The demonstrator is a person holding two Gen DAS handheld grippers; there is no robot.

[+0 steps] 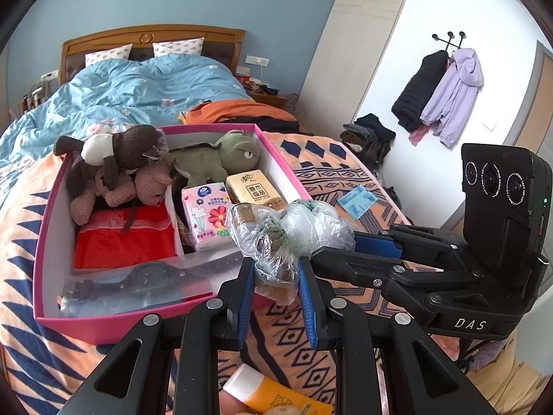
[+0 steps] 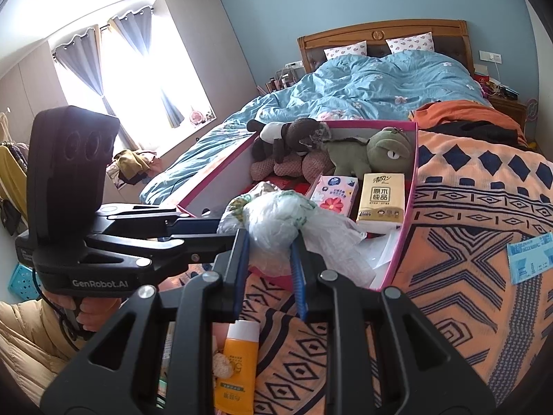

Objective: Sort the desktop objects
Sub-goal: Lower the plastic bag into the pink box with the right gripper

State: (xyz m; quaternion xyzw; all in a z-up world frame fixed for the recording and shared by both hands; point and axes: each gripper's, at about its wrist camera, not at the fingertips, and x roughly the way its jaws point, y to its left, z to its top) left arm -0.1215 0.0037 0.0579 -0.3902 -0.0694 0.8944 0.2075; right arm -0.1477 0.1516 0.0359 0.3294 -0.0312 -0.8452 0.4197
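Since the pink box [image 1: 162, 314] on the bed already has plush toys [image 1: 138, 169] at the back, two tissue packs [image 1: 235, 207], a red bundle [image 1: 121, 238] and a bagged watch [image 1: 152, 276] in its compartments, looks well past halfway. Still mid-carry though: left gripper [image 1: 276, 297] and right gripper [image 2: 269, 269] both clamped nearly closed on the same crinkly plastic bag bundle [image 1: 287, 235], held just above the box's near corner, not dropped in yet. Left outside on the blanket [image 2: 466, 276]: orange sunscreen tube [image 2: 238, 363] below the jaws, plus a blue packet [image 2: 532, 256] well off to the side
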